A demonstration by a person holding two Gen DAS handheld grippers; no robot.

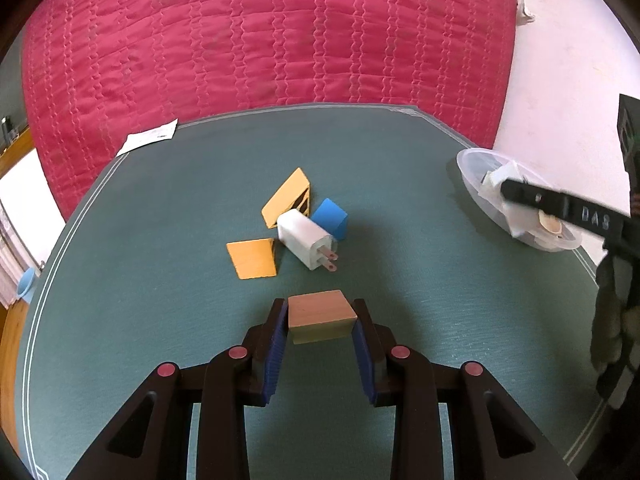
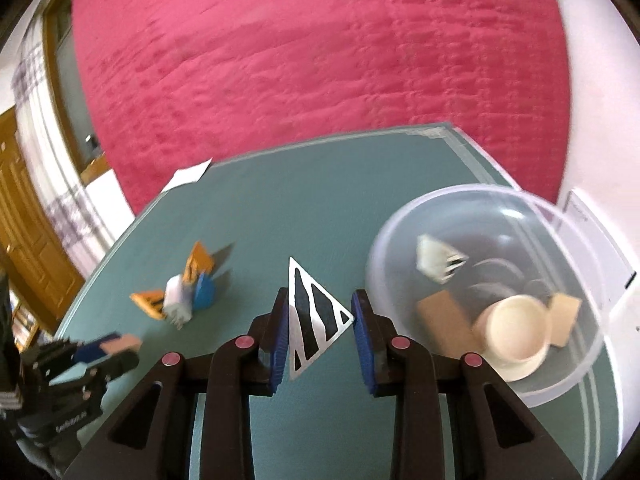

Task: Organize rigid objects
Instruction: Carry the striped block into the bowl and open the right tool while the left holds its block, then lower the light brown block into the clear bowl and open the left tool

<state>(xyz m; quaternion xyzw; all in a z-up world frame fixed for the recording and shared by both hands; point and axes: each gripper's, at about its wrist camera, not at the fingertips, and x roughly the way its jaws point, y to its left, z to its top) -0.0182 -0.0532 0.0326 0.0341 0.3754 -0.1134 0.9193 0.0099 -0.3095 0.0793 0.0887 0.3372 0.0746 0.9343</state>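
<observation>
My left gripper (image 1: 321, 316) is shut on a plain wooden block (image 1: 321, 317) just above the green table (image 1: 160, 320). Ahead of it lie a white plug adapter (image 1: 306, 239), a blue block (image 1: 331, 218) and two yellow wedge pieces (image 1: 253, 258) (image 1: 286, 197). My right gripper (image 2: 319, 312) is shut on a white triangle piece with black stripes (image 2: 314, 316), held left of the clear plastic bowl (image 2: 576, 344). The bowl holds wooden blocks (image 2: 444, 314), a cream cup (image 2: 516, 328) and a white striped piece (image 2: 438, 262).
A red quilted bed (image 1: 260, 32) lies beyond the table. A white paper (image 1: 149, 138) sits at the table's far left edge. The bowl (image 1: 472, 168) stands at the table's right edge. A wooden door (image 2: 24, 232) is at the left.
</observation>
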